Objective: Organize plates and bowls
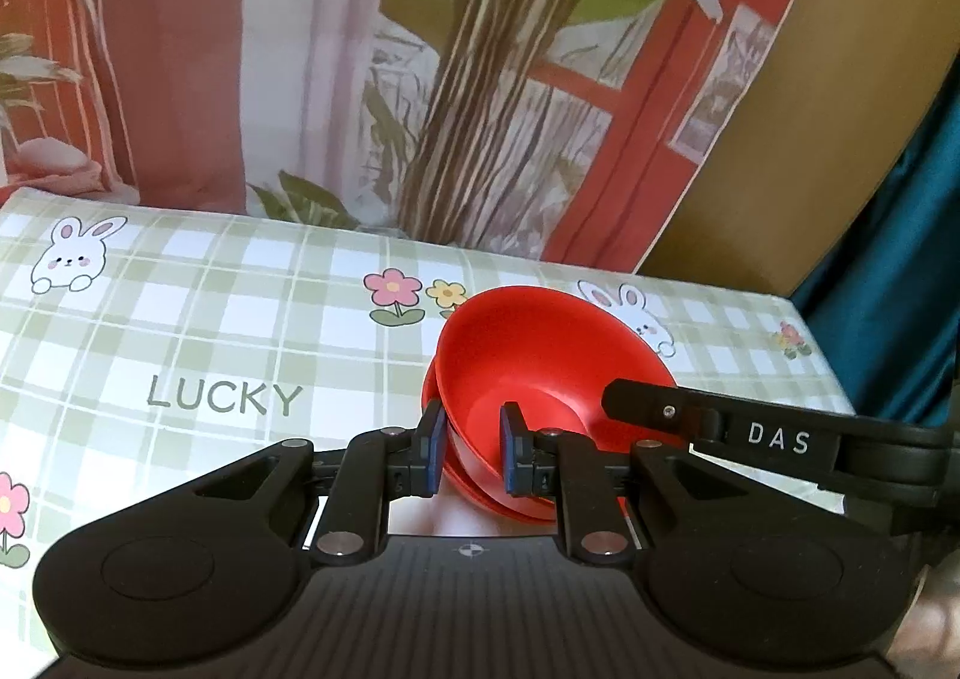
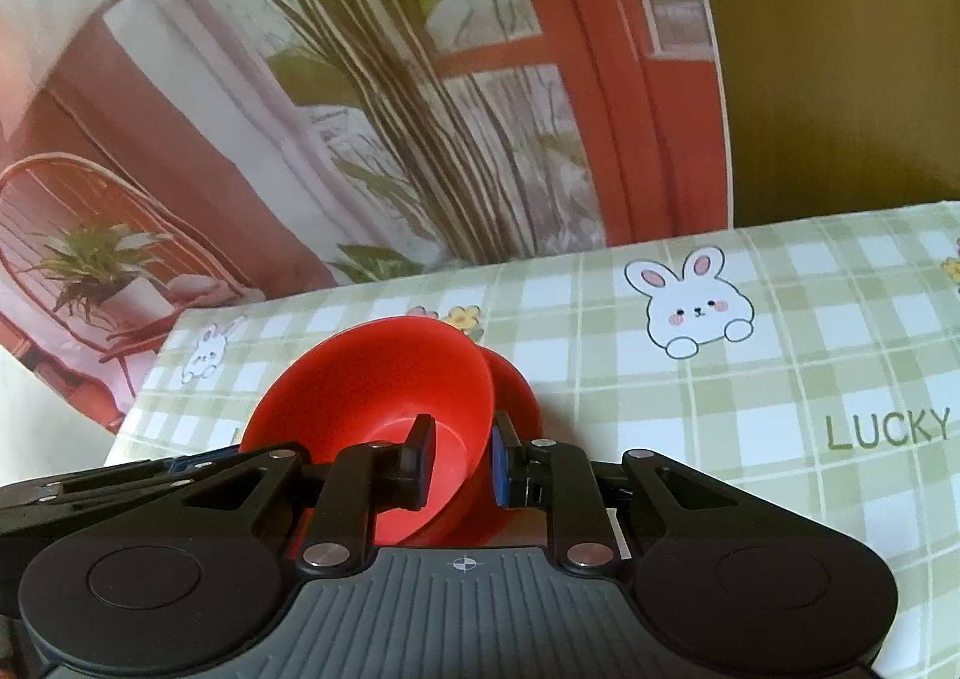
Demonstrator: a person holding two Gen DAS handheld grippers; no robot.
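Backdrop (image 1: 480,79): a printed cloth with plant stems and a red window frame hangs at twelve o'clock, behind everything.
Surface (image 1: 180,331): covered in a green checked cloth with rabbits, flowers and the word LUCKY.
My left tongs (image 1: 471,457): nearly closed, their blue pads clamped on the near wall of the red bowl, one pad outside and one inside.
Red bowl (image 1: 540,355): at the centre of the left view, tilted, its mouth turned toward me.
Second red dish (image 1: 516,505): nested under the bowl, its rim showing at six o'clock below; I cannot tell whether it rests on the cloth.
My right tongs (image 2: 459,466): nearly closed too, pinching the opposite side of the same bowl's rim, entering the left view from three o'clock.
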